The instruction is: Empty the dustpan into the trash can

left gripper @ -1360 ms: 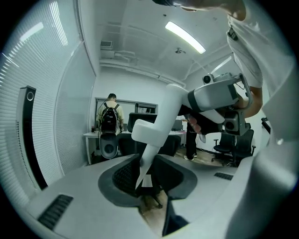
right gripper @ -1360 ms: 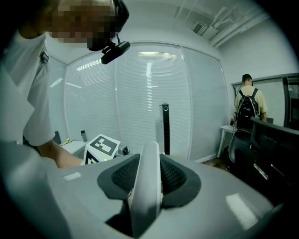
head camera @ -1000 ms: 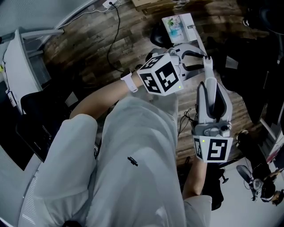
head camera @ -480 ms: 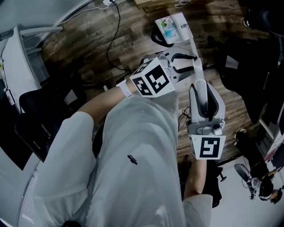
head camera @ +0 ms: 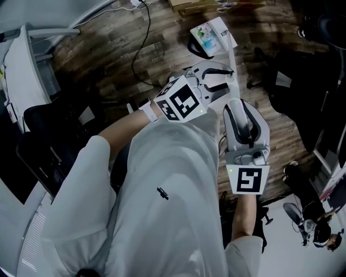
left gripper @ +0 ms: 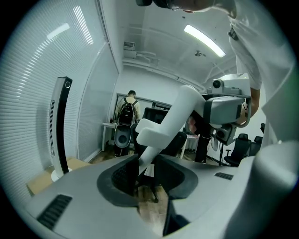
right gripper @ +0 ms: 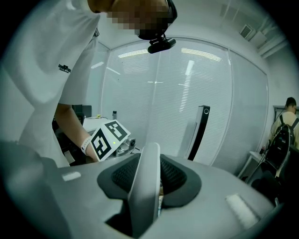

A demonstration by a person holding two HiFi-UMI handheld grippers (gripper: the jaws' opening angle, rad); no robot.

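A long white dustpan handle [head camera: 233, 67] runs from my grippers out to the dustpan [head camera: 210, 33], which hangs over the wood floor with a printed wrapper in it. My right gripper [head camera: 237, 104] is shut on the thick grip of the handle [right gripper: 147, 186], which fills the gap between its pads. My left gripper [head camera: 219, 81] sits just beside it, shut on the thinner pole [left gripper: 177, 116] that slants down between its pads; the right gripper shows behind in that view. I cannot make out a trash can.
A black cable [head camera: 138, 48] trails over the floor. A black office chair [head camera: 43, 140] stands at the left, dark chairs [head camera: 294, 81] at the right and a cardboard box [head camera: 189, 4] at the top. A person with a backpack [left gripper: 126, 109] stands far off near a tower fan [left gripper: 60, 126].
Both grippers have shifted left in the head view with the handle. The dustpan has swung a little left with them. Both grips look the same.
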